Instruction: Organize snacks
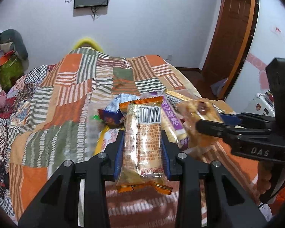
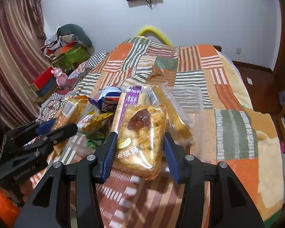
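Note:
My left gripper (image 1: 142, 133) is shut on a long clear snack packet with orange ends (image 1: 142, 144), held above the patchwork bedspread. My right gripper (image 2: 140, 134) is shut on a clear packet of golden puffed cake with a brown date on top (image 2: 142, 138). That packet also shows in the left wrist view (image 1: 197, 114), held by the right gripper (image 1: 211, 123). The left gripper also shows in the right wrist view (image 2: 62, 127). Behind both lies a pile of snacks: a purple-and-white packet (image 2: 131, 98), a blue-and-white packet (image 2: 110, 95) and a gold bar (image 2: 173, 112).
A clear plastic box (image 2: 188, 98) stands on the bedspread (image 2: 235, 125) just right of the pile. Boxes and a pink toy (image 2: 60, 77) lie at the bed's left side by a curtain. A wooden door (image 1: 232, 26) is at the right.

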